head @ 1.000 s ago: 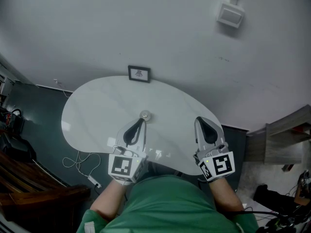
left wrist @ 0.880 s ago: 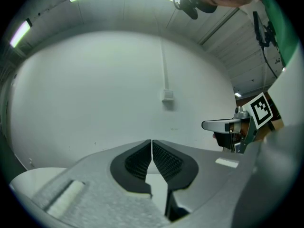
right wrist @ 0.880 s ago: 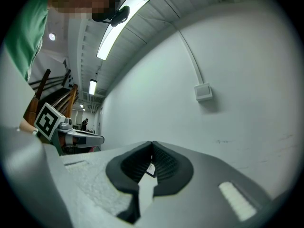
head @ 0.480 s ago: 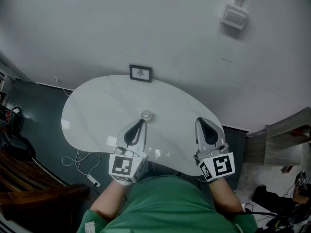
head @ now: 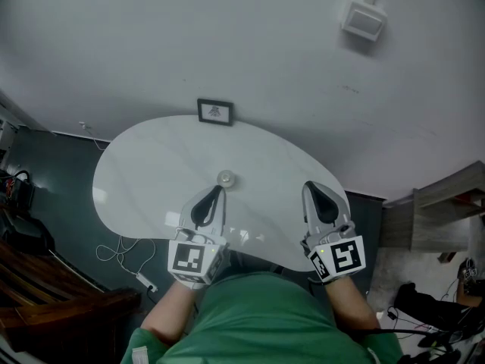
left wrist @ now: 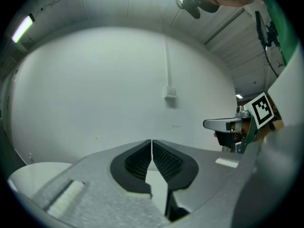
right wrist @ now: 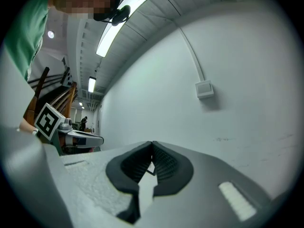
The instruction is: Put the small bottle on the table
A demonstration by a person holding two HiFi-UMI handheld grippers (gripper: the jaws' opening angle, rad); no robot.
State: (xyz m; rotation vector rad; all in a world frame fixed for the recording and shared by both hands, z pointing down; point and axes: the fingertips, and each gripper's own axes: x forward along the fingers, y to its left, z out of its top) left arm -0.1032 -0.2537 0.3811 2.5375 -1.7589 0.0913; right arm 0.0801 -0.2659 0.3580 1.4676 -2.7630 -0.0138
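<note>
The small bottle (head: 226, 178) shows from above as a pale round cap, standing upright on the white oval table (head: 144, 173). My left gripper (head: 220, 189) rests just short of it, jaws shut, nothing between them. In the left gripper view its ribbed pads (left wrist: 142, 158) meet at the tips (left wrist: 152, 141) and the bottle is hidden. My right gripper (head: 309, 187) lies over the table's right end, well apart from the bottle. Its pads (right wrist: 164, 163) also touch, and it holds nothing.
A small framed picture (head: 215, 112) stands at the table's far edge against the white wall. A wall box (head: 361, 23) hangs higher up. A white cable (head: 121, 252) lies on the dark floor at left. A grey shelf (head: 447, 211) stands at right.
The head view has drifted slightly. Both grippers and the bottle stay where they were.
</note>
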